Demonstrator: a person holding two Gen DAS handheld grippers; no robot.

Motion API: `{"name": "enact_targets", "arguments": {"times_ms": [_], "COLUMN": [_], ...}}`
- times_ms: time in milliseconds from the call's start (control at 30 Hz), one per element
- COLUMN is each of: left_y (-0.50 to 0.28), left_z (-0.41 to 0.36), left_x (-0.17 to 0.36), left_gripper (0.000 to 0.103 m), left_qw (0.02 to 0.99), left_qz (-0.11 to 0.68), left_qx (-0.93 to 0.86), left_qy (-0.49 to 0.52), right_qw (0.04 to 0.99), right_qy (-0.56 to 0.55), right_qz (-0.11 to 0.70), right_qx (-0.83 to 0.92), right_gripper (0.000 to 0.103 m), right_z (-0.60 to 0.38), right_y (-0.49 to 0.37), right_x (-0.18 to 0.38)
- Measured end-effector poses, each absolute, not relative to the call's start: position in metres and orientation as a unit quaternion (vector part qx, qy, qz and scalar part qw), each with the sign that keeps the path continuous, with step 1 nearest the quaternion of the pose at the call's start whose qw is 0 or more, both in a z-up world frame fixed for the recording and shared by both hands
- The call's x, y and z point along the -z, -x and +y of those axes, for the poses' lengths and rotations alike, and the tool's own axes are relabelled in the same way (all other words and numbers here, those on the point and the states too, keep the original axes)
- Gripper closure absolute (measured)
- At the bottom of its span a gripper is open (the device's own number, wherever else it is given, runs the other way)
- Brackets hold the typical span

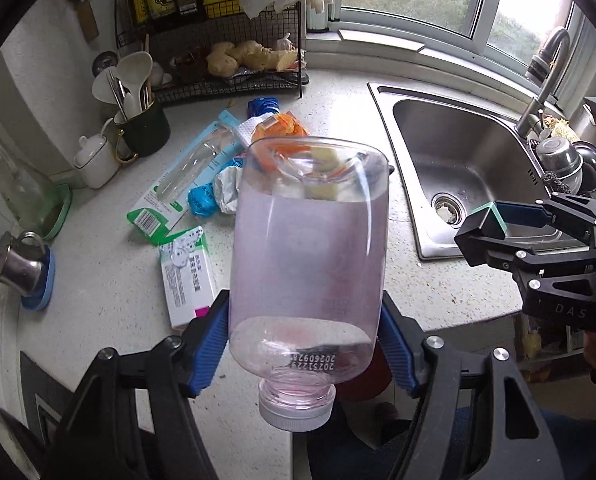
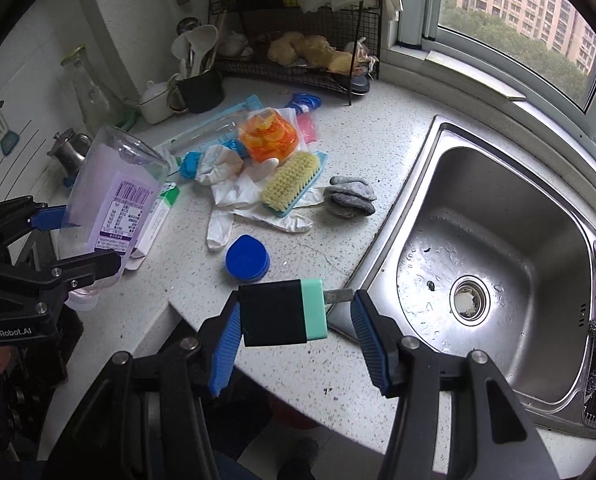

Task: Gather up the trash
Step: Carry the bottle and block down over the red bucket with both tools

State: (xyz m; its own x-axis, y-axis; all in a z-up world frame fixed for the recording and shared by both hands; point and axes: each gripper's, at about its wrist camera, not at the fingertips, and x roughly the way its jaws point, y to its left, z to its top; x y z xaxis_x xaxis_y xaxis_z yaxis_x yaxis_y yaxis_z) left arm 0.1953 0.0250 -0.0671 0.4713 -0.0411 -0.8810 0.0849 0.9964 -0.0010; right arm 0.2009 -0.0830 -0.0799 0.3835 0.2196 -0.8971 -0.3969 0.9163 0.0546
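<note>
My left gripper (image 1: 304,344) is shut on a clear plastic bottle (image 1: 310,248) with a white cap, held upside down above the counter edge; it also shows in the right wrist view (image 2: 113,196) with a purple label. My right gripper (image 2: 293,332) is open; a black block with a green end (image 2: 283,312) rests against its left finger, with a gap to the right finger. That gripper shows in the left wrist view (image 1: 498,236) over the sink's front. Trash lies on the counter: an orange wrapper (image 2: 269,138), a white glove (image 2: 233,196), a blue cap (image 2: 246,258), cartons (image 1: 185,276).
A steel sink (image 2: 498,216) lies at the right. A yellow scrub brush (image 2: 291,182) and a grey cloth (image 2: 350,196) lie on the counter. A wire rack with ginger (image 1: 233,60), a utensil cup (image 1: 141,124), a white pot (image 1: 95,158) and a glass carafe (image 1: 13,184) stand behind.
</note>
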Motion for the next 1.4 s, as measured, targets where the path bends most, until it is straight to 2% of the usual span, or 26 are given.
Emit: {"name": "enact_targets", "arguments": {"times_ms": [433, 700, 1000, 1400], "left_y": [-0.072, -0.038, -0.039, -0.068], "left_z": [-0.056, -0.085, -0.095, -0.097], "left_x": [0.068, 0.097, 0.184, 0.349], "left_gripper": [0.036, 0.036, 0.036, 0.036], "left_qw": [0.860, 0.843, 0.805, 0.762], "left_qz": [0.511, 0.537, 0.593, 0.646], "left_qx": [-0.004, -0.009, 0.008, 0.043], "left_qy": [0.000, 0.020, 0.019, 0.027], "right_qw": [0.827, 0.816, 0.794, 0.764], "right_qy": [0.102, 0.110, 0.090, 0.081], "right_qz": [0.496, 0.508, 0.555, 0.609], "right_qx": [-0.245, -0.253, -0.231, -0.197], "right_gripper": [0.052, 0.052, 0.052, 0.052], "right_z": [-0.113, -0.130, -0.141, -0.146], "right_y": [-0.097, -0.051, -0.044, -0.058], "right_x": [0.065, 0.081, 0.153, 0.312]}}
